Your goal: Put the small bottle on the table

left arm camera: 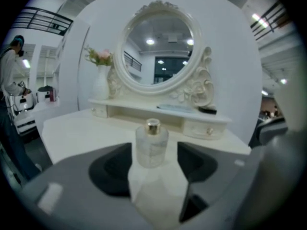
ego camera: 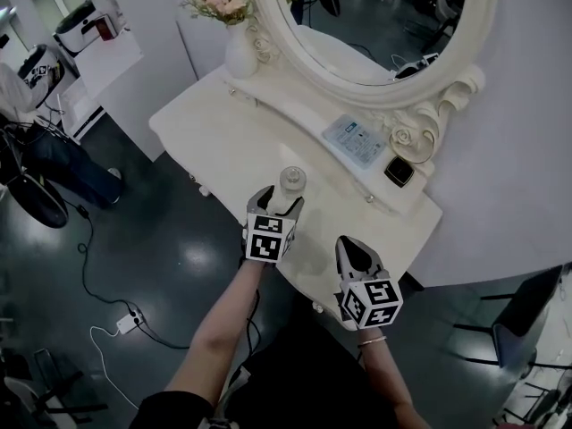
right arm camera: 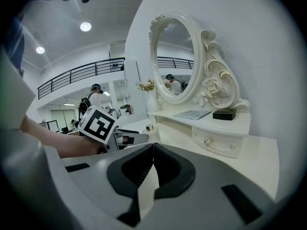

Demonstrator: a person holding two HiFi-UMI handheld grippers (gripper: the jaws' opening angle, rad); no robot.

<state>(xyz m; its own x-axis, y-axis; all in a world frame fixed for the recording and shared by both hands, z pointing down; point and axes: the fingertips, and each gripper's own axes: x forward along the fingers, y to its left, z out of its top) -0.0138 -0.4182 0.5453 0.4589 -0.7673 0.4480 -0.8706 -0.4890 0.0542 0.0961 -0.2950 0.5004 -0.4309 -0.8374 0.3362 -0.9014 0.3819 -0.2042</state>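
The small clear bottle (ego camera: 292,182) with a gold cap stands upright on the white dressing table (ego camera: 214,119), near its front edge. My left gripper (ego camera: 280,206) is open just behind it, jaws either side of the bottle's near side. In the left gripper view the bottle (left arm camera: 151,143) sits centred between the dark pads (left arm camera: 112,169), with a gap showing on each side. My right gripper (ego camera: 351,250) hovers over the table's front right edge, shut with nothing in it. The right gripper view shows its jaws closed tip to tip (right arm camera: 153,146), and the bottle (right arm camera: 149,127) small at the far left.
An oval mirror (ego camera: 375,16) rises at the table's back, on a raised shelf (ego camera: 295,105). On it are a vase of pink flowers (ego camera: 239,50), a leaflet (ego camera: 355,138) and a black box (ego camera: 399,172). Cables (ego camera: 107,315) and bags (ego camera: 54,164) lie on the dark floor to the left.
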